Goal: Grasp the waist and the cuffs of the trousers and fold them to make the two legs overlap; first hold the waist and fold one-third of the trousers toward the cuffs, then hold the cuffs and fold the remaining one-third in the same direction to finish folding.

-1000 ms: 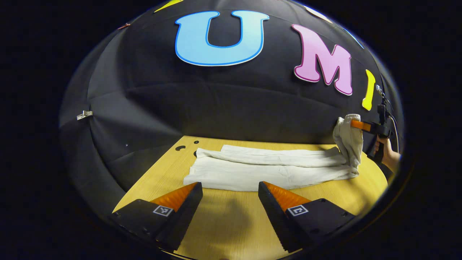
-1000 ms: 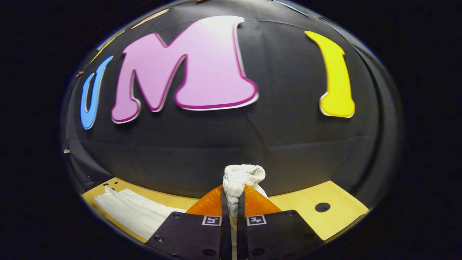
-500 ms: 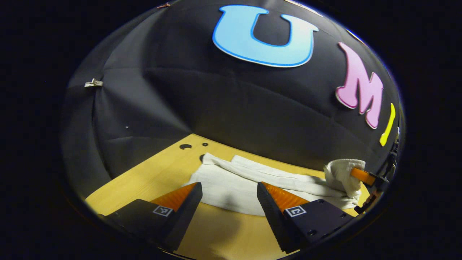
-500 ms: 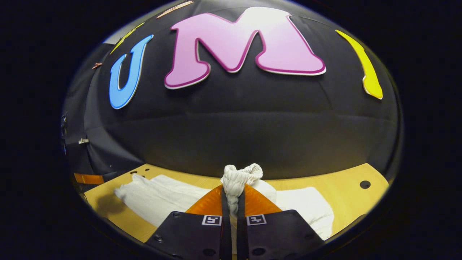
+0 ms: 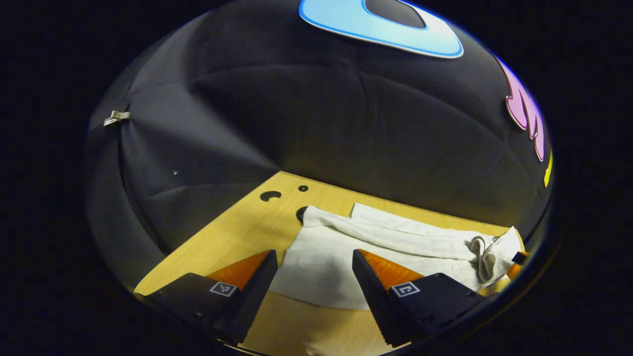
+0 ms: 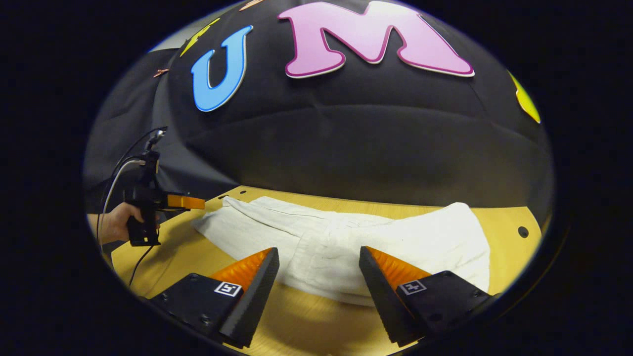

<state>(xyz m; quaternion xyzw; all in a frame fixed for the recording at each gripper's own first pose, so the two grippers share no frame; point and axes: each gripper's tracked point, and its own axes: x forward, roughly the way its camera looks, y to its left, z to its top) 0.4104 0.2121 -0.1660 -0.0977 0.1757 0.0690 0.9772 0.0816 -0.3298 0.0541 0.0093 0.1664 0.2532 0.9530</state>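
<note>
Black cloth booth wall behind light wooden desk (image 6: 499,222) with small round holes. White trousers (image 6: 346,237) lie flat along desk, legs overlapped, one end folded back over middle. Right gripper (image 6: 319,277) just in front of trousers, fingers spread wide, holding nothing. Left gripper (image 5: 314,279) near other end, fingers wide apart, empty. Hand (image 6: 114,223) holds left gripper's handle, seen at left of right gripper view.
</note>
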